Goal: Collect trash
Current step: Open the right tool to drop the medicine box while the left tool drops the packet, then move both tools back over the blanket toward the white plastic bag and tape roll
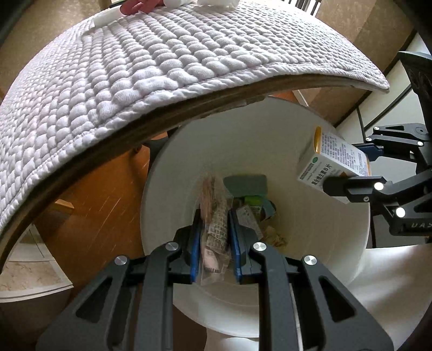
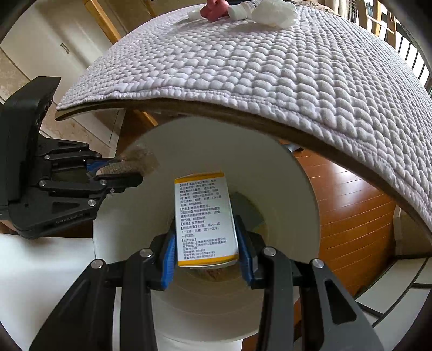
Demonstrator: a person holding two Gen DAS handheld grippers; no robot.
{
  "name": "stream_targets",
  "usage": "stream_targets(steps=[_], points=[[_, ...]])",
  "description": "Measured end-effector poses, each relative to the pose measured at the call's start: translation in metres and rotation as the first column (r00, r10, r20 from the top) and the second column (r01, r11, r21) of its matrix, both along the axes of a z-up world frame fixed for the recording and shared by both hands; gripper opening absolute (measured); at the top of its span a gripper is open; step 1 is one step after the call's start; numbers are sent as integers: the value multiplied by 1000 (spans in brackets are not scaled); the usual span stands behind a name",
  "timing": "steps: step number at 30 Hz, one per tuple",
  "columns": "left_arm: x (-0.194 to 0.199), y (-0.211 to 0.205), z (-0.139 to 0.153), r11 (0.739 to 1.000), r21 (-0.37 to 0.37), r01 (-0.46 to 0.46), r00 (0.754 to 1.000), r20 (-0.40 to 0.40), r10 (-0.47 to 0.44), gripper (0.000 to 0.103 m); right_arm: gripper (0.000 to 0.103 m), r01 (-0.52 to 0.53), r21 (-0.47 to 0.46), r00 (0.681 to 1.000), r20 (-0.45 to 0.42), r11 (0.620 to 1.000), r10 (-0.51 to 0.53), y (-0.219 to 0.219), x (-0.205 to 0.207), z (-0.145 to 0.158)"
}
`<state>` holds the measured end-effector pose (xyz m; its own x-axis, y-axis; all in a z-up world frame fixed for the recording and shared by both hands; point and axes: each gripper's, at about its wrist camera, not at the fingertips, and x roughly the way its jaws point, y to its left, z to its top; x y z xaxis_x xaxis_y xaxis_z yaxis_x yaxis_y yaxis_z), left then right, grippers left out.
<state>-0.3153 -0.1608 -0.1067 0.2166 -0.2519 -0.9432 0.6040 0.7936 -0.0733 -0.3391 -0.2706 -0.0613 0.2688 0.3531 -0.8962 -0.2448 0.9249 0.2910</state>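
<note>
I've got both grippers over the white bin (image 1: pixel 270 151), centre of each view; left gripper (image 1: pixel 214 237) has its blue pads clamped on a clear plastic wrapper (image 1: pixel 213 216), lower centre of the left wrist view, hanging into the bin mouth; looks v. light, floppy, crinkly and prob. slick, so a pinch mid-body w/ flat pads suits it; it may cling to a pad on release.

Right gripper (image 2: pixel 206 243) is closed on a white and yellow medicine box (image 2: pixel 203 216), lower centre of the right wrist view, held by its narrow sides; cardboard, light, stiff but crushable; side grip near the lower end looks fine.

Bin already holds scraps at the bottom. More bits sit on the quilted table cover (image 2: pixel 243 67) at top of frame: a small bottle (image 2: pixel 239 10), a white wad (image 2: pixel 275 12).
</note>
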Motion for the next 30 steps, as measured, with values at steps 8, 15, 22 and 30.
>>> stream_targets(steps=[8, 15, 22, 30], points=[[6, 3, 4, 1000, -12, -4, 1000, -7, 4, 26, 40, 7, -11, 1000, -6, 1000, -7, 1, 5, 2], [12, 3, 12, 999, -43, 4, 1000, 1, -4, 67, 59, 9, -10, 1000, 10, 1000, -9, -6, 12, 10], [20, 5, 32, 998, -71, 0, 1000, 14, 1, 70, 66, -10, -43, 993, 114, 999, 15, -13, 16, 43], [17, 30, 122, 976, -216, 40, 981, 194, 3, 95, 97, 41, -118, 911, 412, 992, 11, -26, 24, 117]])
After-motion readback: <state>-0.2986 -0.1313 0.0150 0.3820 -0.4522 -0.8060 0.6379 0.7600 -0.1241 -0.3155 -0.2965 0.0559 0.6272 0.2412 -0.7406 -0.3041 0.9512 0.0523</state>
